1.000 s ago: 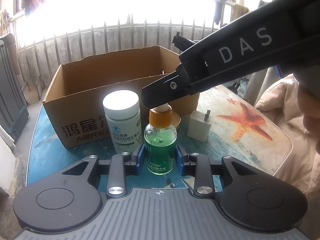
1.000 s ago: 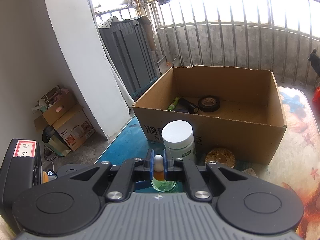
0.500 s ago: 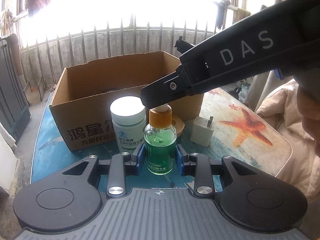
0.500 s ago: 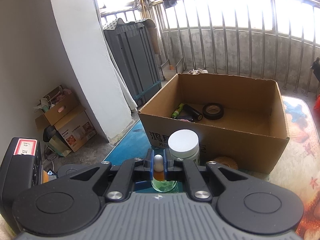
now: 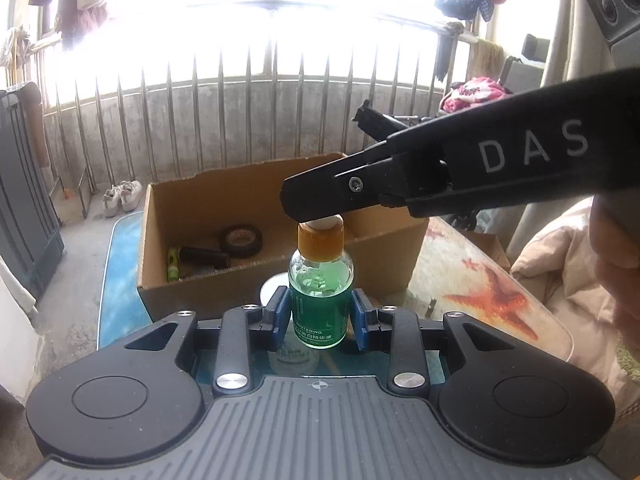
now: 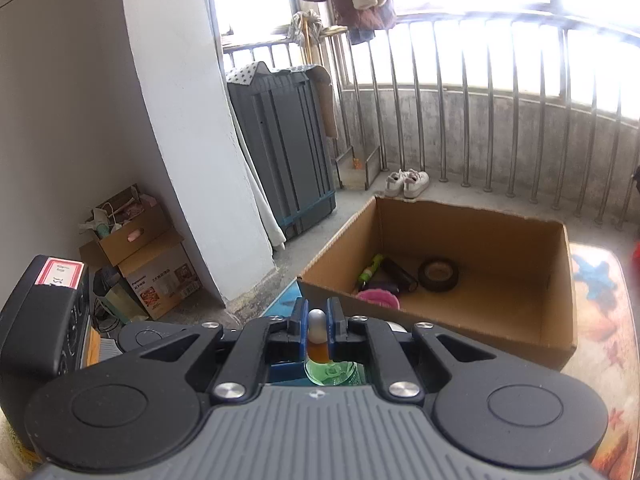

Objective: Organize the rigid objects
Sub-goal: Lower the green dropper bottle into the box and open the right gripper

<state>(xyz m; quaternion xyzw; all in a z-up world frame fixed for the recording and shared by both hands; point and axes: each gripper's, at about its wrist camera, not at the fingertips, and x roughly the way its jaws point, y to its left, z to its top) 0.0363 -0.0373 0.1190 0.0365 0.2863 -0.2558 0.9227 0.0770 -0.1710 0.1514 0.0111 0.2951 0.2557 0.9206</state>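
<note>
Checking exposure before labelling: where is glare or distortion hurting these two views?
Left wrist view: window blown out white above the railing, bars bowed by the fisheye; small green glass dropper bottle stays sharp. Right wrist view: sky overexposed top right, brown cardboard box interior evenly lit.

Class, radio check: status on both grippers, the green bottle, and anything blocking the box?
Left gripper shut on green bottle. Right gripper shut on its dropper top. Cardboard box ahead, nothing in the way.

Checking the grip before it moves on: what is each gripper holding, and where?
Both hold the green dropper bottle: the left gripper clamps its body, the right gripper pinches the white dropper tip.
</note>
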